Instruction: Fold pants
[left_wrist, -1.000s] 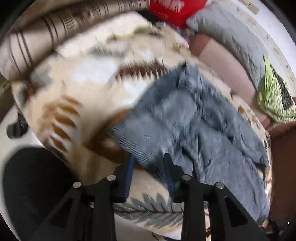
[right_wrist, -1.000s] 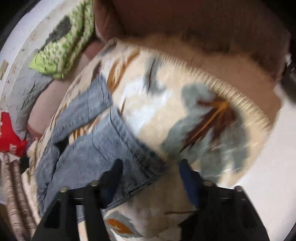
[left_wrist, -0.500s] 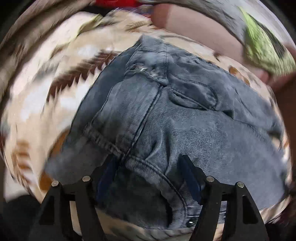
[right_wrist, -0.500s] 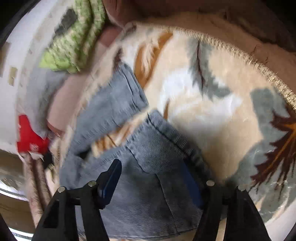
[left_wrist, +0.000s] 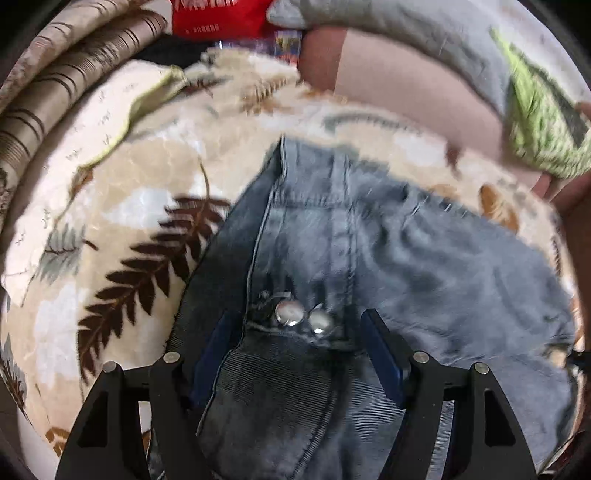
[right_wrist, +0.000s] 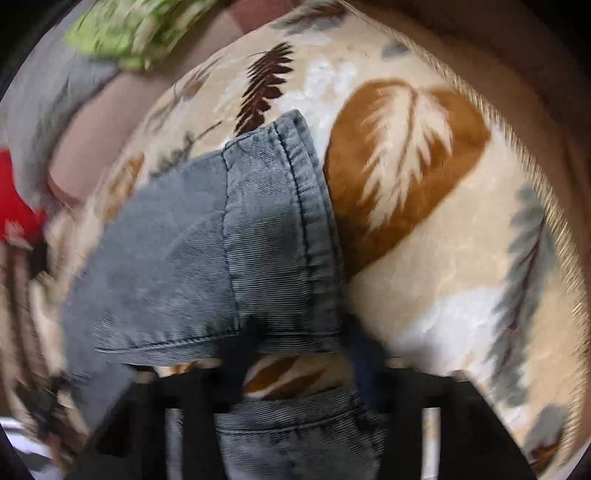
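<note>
pants: faded grey-blue denim pants (left_wrist: 424, 258) lie spread on a cream plush blanket printed with brown and grey leaves (left_wrist: 122, 206); the waistband end with two round metal buttons (left_wrist: 299, 315) sits at the left side, the hemmed leg ends (right_wrist: 280, 229) at the right.
left gripper: the black left gripper with blue pads (left_wrist: 299, 354) is spread wide, its fingers straddling the buttoned waistband; the denim runs between and under them, and nothing is pinched yet.
right gripper: the right gripper (right_wrist: 299, 354) is blurred by motion; its jaws look parted around the corner of the upper leg hem, but whether the pads press the cloth i cannot tell.
lay of the legs: one leg end lies over the other, with a strip of blanket showing between the two hems near the right fingers.
surroundings: a lime-green knitted cloth (left_wrist: 539, 125), a grey cushion (left_wrist: 388, 26), a red bag (left_wrist: 218, 16) and striped beige bedding (left_wrist: 66, 74) lie beyond the blanket.
step in hand: by my reading, taking hold at both ends, before any fold is made.
next move: likely calls for both claws to pinch denim only, not the plush beneath, then lift hem toward waistband evenly so the legs stay stacked.
</note>
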